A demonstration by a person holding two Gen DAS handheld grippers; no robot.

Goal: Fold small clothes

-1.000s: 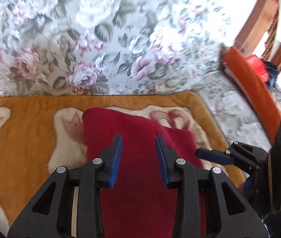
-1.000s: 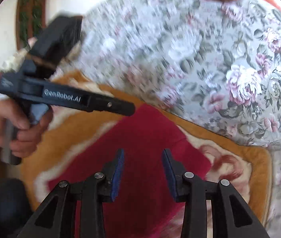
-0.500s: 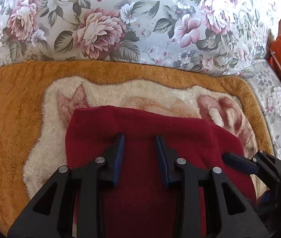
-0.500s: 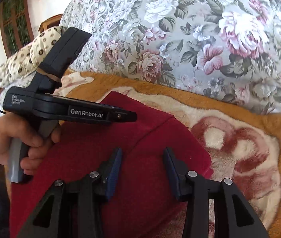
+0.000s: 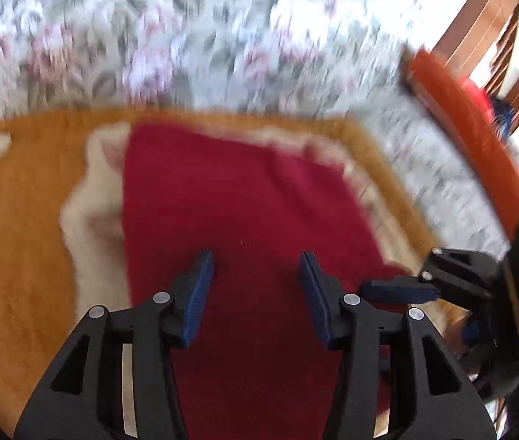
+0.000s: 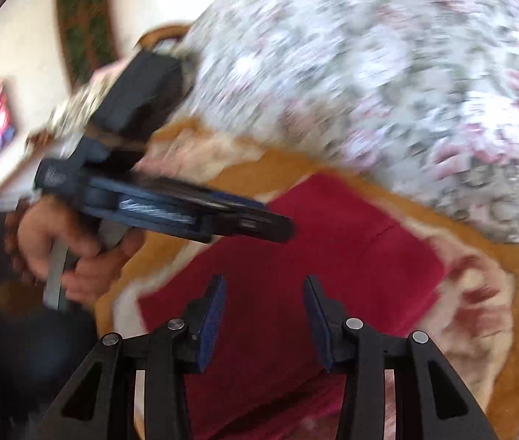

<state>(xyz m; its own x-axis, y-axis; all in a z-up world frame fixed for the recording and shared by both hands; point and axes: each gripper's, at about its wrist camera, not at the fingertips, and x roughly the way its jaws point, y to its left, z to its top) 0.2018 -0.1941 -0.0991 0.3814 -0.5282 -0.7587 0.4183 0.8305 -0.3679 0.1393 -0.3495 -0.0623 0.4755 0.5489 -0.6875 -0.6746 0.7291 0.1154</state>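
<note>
A dark red cloth (image 5: 244, 220) lies flat on an orange and cream fleece blanket (image 5: 28, 220); it also shows in the right wrist view (image 6: 332, 256). My left gripper (image 5: 257, 267) is open and empty, above the near part of the red cloth. My right gripper (image 6: 265, 291) is open and empty, also above the cloth. The left gripper shows in the right wrist view (image 6: 277, 225), held by a hand. The right gripper's tip shows in the left wrist view (image 5: 395, 291). Both views are blurred by motion.
The blanket (image 6: 497, 264) lies on a floral cushion or sofa (image 5: 186, 36), which rises behind it (image 6: 387, 73). An orange cushion edge (image 5: 461, 110) and a wooden chair (image 5: 486, 18) stand at the far right.
Both grippers have pulled back and up from the red cloth and opened wider. The cloth now lies spread flatter and longer than half a second ago.
</note>
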